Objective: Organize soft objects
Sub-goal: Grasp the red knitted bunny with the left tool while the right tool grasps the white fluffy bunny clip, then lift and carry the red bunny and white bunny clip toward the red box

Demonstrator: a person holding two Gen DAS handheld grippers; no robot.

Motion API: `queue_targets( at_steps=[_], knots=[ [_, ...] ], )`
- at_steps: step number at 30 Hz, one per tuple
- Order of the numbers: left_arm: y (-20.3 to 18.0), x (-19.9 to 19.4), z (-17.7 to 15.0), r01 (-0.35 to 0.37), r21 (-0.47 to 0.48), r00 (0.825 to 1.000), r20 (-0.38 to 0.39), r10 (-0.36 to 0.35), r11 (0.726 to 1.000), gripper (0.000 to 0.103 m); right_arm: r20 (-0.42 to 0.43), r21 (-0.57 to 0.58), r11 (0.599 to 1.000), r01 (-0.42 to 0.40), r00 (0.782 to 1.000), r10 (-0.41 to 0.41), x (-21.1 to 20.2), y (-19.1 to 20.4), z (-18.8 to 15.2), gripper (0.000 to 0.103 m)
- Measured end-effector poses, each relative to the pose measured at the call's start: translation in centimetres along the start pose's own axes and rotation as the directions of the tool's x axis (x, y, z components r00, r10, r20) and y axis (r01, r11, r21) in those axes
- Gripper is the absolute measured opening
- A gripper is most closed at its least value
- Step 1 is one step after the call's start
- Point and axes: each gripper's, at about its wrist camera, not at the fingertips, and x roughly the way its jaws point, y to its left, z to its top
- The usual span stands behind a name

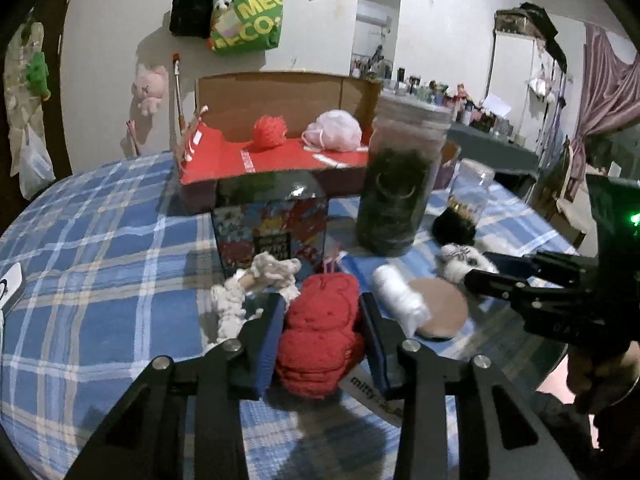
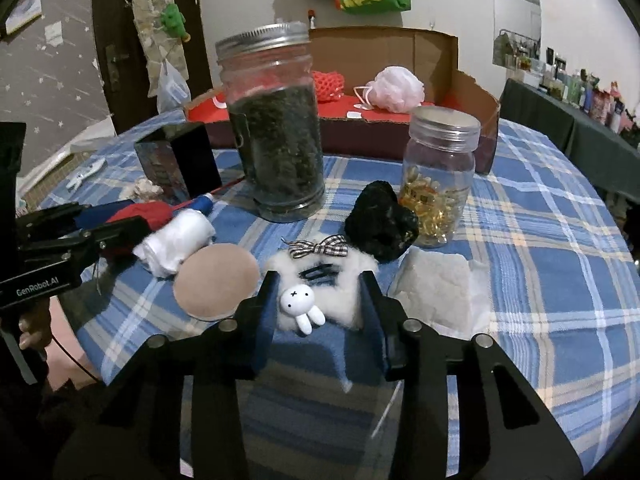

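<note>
Covering the table, blue plaid cloth [image 2: 540, 216], cardboard box [image 1: 280, 88] holding pink pouf [image 1: 334, 130] (red liner), left gripper [image 1: 320, 320] pinching red yarn [image 1: 320, 336], right gripper [image 2: 318, 292] spread around white fluffy clip [image 2: 320, 280].

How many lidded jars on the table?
2. The tall clear jar of dark dried leaves stands mid-table before the cardboard box; the shorter clear jar of golden capsules stands to its right. More may be hidden.
</note>
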Motion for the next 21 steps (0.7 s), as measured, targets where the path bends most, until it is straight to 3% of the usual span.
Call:
queue_targets(
  at_steps=[15, 21],
  knots=[
    [-1.0, -0.8, 0.9, 0.021, 0.003, 1.000, 0.017, -0.021, 1.000, 0.040, 0.025, -0.001, 1.000, -0.024, 0.999, 0.024, -1.3, 0.2, 0.6, 0.038],
    [-0.9, -1.1, 0.9, -0.004, 0.029, 1.000, 0.023, 0.004, 1.000, 0.040, 0.027, 0.003, 1.000, -0.027, 0.999, 0.026, -1.4, -0.1, 0.5, 0.038]
  ],
)
